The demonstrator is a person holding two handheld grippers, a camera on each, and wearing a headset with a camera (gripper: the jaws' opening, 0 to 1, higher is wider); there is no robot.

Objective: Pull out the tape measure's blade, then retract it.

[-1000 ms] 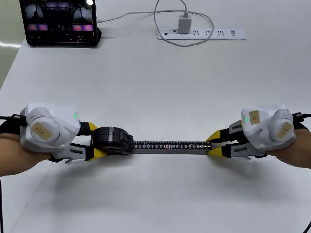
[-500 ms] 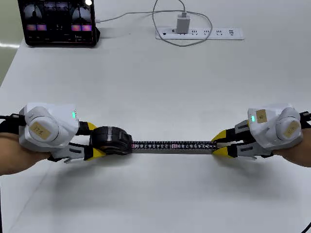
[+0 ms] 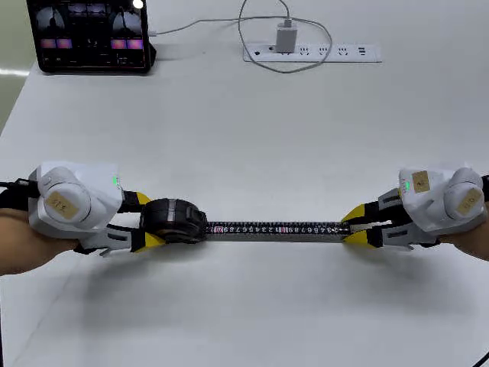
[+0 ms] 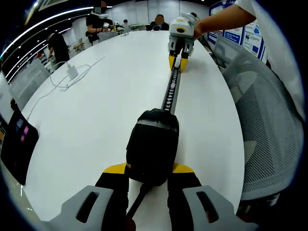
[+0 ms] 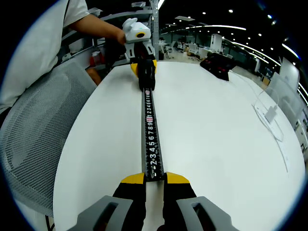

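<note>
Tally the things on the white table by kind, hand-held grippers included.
tape measure: 1
hand-held grippers: 2, the left hand-held gripper and the right hand-held gripper
power strip: 1
charger with its cable: 1
tablet: 1
Total: 6

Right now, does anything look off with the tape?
Nothing stands out. The blade runs straight along the table, unkinked, from the case in the left gripper to the right gripper pinching its end.
</note>
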